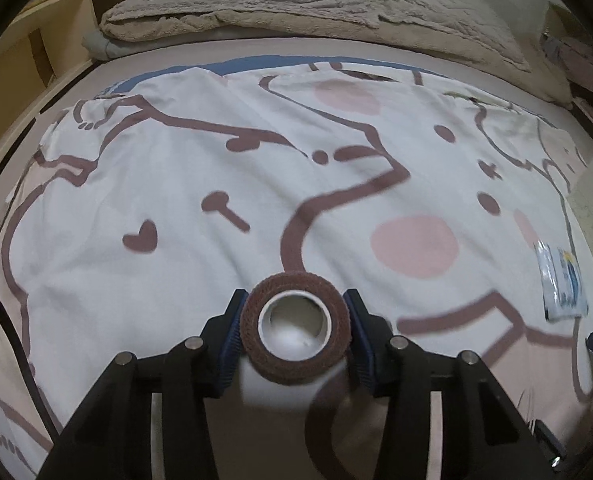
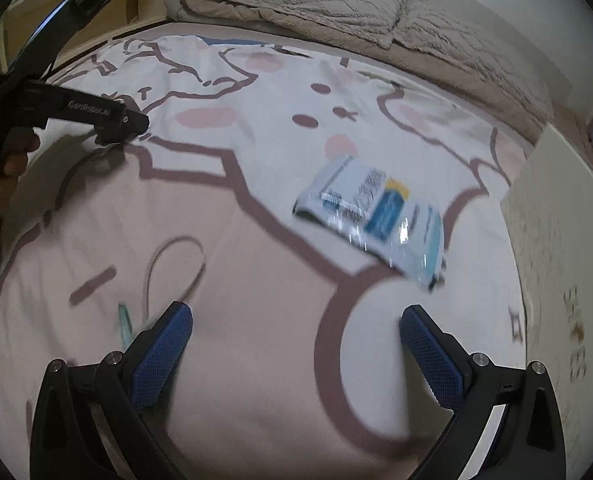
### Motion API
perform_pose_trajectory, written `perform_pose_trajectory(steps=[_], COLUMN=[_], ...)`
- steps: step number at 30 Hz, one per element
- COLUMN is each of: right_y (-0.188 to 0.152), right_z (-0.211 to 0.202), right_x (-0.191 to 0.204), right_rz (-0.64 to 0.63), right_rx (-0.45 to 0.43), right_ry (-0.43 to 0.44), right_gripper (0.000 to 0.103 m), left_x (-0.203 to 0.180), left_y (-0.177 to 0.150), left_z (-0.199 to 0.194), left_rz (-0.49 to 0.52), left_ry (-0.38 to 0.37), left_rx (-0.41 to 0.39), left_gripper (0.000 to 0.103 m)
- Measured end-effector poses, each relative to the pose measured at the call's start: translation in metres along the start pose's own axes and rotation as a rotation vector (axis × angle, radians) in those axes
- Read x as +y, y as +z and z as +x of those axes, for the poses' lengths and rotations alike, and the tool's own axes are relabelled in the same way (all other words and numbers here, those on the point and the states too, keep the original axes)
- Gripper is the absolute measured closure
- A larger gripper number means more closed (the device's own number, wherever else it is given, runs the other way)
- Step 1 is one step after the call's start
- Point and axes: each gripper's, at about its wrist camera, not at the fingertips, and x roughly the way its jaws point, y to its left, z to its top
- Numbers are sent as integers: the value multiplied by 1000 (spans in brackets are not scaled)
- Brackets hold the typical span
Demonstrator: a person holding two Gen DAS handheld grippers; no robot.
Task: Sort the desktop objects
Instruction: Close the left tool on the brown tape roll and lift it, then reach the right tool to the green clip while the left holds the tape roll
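Left hand-held gripper (image 1: 295, 330): its two blue pads pinch a roll of brown bandage tape (image 1: 295, 330) from both sides; the white core of the roll faces the camera.
Roll: at 6 o'clock in the left wrist view, between the pads, over the bed sheet (image 1: 176, 184).
Right hand-held gripper (image 2: 296, 354): spread wide, nothing between its blue pads; the sheet lies below it.
Packet (image 2: 372, 212): a flat blue and white plastic packet, blurred, on the sheet at about 1 o'clock from the right gripper; in the left wrist view it is at 3 o'clock.
Thin loop (image 2: 174, 268): on the sheet at 10 o'clock from the right gripper; I cannot tell what it is.
Blanket (image 1: 280, 0): beige, folded, at 12 o'clock.
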Motion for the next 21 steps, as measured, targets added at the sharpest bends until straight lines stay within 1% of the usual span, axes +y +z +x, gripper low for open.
perform_pose_trajectory(steps=[5, 8, 13, 17, 21], right_y=[-18, -25, -34, -38, -39], right_z=[-10, -15, -20, -22, -23], right_x=[0, 3, 4, 5, 4], right_rz=[19, 22, 31, 30, 39], right_rx=[3, 1, -3, -19, -23], right_ry=[6, -3, -12, -24, -16], right_gripper=[0, 0, 0, 0, 0], left_x=[0, -2, -12, -19, -20], left_y=[-11, -18, -32, -43, -52], left_z=[-13, -24, -47, -62, -71], left_rz=[-8, -12, 14, 31, 45], left_ry=[-32, -80, -153, -200, -238], left_rx=[-7, -11, -22, -10, 36], left_gripper=[57, 57, 57, 57, 57])
